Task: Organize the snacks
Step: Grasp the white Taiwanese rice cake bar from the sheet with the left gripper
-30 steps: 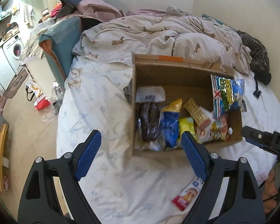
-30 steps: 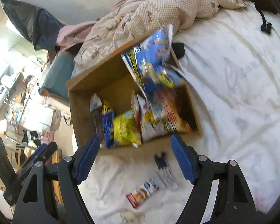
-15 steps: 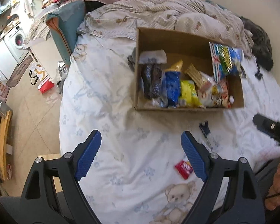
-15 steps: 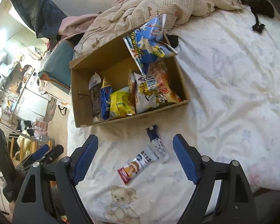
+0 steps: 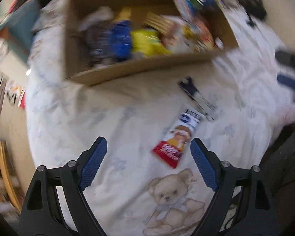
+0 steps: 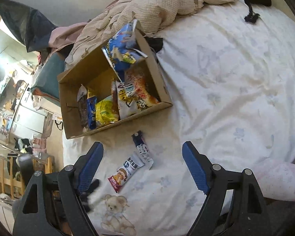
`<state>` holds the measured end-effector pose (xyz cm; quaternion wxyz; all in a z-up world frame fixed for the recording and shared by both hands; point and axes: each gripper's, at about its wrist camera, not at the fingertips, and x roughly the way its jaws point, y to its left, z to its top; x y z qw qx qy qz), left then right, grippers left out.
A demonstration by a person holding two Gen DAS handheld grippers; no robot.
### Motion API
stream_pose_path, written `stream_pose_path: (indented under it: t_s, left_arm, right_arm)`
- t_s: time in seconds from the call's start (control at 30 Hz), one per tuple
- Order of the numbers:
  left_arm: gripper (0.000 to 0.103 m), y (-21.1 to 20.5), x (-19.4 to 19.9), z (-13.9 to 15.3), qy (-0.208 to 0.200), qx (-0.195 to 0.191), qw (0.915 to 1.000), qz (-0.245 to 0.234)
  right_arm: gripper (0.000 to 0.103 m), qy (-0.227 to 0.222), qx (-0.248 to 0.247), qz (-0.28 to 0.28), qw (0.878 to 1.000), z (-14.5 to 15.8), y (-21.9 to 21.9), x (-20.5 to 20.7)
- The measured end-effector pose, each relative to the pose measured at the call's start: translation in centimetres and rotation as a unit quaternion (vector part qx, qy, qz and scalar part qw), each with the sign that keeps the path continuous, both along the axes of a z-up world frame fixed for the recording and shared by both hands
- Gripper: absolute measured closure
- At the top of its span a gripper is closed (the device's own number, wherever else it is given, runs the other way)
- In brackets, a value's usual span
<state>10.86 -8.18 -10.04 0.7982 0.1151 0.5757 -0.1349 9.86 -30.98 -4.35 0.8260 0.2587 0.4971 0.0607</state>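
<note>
My left view is smeared, so the packets in the cardboard box ahead of both tongs read clearly only from the right. Left gripper and right gripper both gape empty; the red-ended snack bar lies on the bedsheet between their tips, touching a dark-ended wrapper.

Left tongs: jaws spread wide, nothing between the blue pads, pointing steeply down; picture blurred. Right tongs: jaws also wide apart and empty, tilted downward. In the left view the right tongs show at the right edge; in the right view the left tongs show, blurred, at lower left.
</note>
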Motion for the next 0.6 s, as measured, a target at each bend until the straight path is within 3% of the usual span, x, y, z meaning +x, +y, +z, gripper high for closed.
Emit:
stream_pose_path:
  t_s: [0.1,0.23,0.3,0.4,0.6]
  left_arm:
    - [0.018,-2.8,0.7,-2.0,0.009,0.020,0.9983,-0.053]
    - [0.021,-4.7,1.5,-4.4,0.030,0.016,0.9957,-0.086]
    - [0.075,-5.0,1.6,-5.3,0.044,0.015,0.9939,-0.100]
    - [0.075,-4.8,1.2,-5.1,0.051,0.027,0.9927,-0.106]
    - [0.075,0.0,0.4,-0.2,0.049,-0.025,0.9985,0.005]
  right_arm:
    - [0.018,0.003,0.005,-0.006,1.000,-0.2,-0.4,0.0]
    - [0.018,0.008,0.004,-0.007,1.000,-0.5,-0.4,0.2]
    - [0.018,0.010,0.003,-0.007,1.000,-0.6,-0.4,0.3]
    - [0.018,0.014,0.004,-0.004,1.000,-0.8,-0.1,0.7]
    - [0.018,0.019,0.011,0.008,1.000,-1.1,1.1,1.5]
